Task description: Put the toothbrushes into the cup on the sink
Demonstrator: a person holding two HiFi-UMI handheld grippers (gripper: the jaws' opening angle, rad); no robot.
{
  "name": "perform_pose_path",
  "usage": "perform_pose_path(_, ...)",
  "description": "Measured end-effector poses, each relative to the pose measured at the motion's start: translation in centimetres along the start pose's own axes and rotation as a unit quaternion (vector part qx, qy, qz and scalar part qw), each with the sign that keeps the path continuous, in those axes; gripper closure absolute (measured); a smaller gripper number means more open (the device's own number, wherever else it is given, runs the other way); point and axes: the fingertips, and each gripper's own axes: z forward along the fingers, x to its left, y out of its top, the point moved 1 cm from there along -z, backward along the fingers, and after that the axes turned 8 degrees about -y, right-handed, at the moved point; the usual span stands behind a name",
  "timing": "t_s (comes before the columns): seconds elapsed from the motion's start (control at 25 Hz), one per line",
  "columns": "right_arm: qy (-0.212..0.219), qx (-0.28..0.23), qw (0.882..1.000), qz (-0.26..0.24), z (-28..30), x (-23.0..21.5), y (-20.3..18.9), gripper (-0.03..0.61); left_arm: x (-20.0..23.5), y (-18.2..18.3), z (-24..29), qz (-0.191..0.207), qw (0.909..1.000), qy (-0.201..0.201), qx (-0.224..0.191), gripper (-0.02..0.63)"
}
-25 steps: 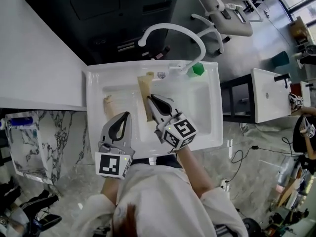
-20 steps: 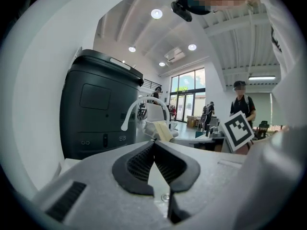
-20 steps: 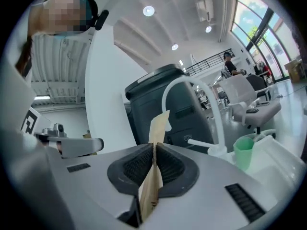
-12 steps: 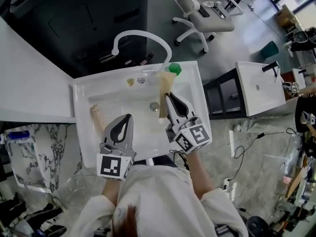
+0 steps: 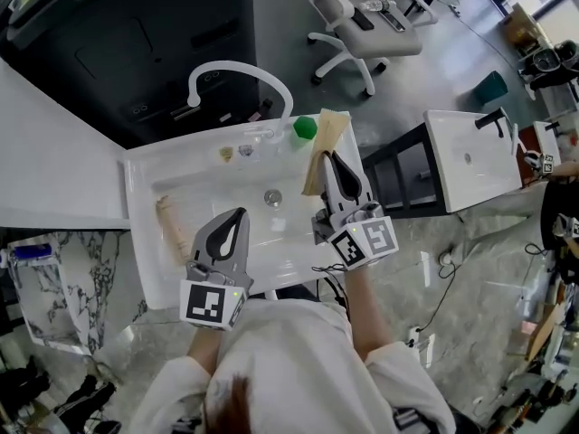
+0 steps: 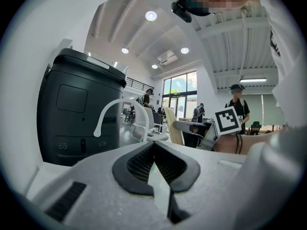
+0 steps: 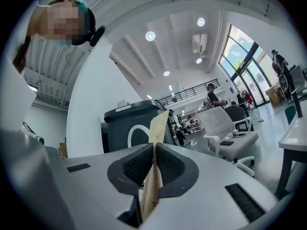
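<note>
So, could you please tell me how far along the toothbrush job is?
Done: nothing yet; no toothbrush stands in the green cup. In hand: the right gripper has its jaws shut on one wrapped toothbrush near the cup. Remaining: a second wrapped toothbrush lies in the sink.

Head view steeply down over sink [image 5: 136, 242]; left and right gripper views level, close behind jaws, sharing faucet [image 6: 112, 110], black cabinet [image 6: 72, 109].

White shirt [image 5: 280, 355], grey left tool [image 5: 239, 212]
</note>
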Motion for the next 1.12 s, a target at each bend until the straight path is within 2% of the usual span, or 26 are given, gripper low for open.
perform_pose_path(0.52, 0.0, -0.028, 1.0, 0.002, 2.9, -3.3, 1.7, 0.549, -0.8, 0.2, 3.0, -0.004, 1.0, 0.003, 0.003, 0.6)
perform_pose_path(1.12, 0.006, -0.043, 0.999, 0.014, 7.9, -6.5, 1.3, 0.549, 0.7, -0.4, 5.9, -0.016, 0.9996, 0.019, 0.015, 0.6)
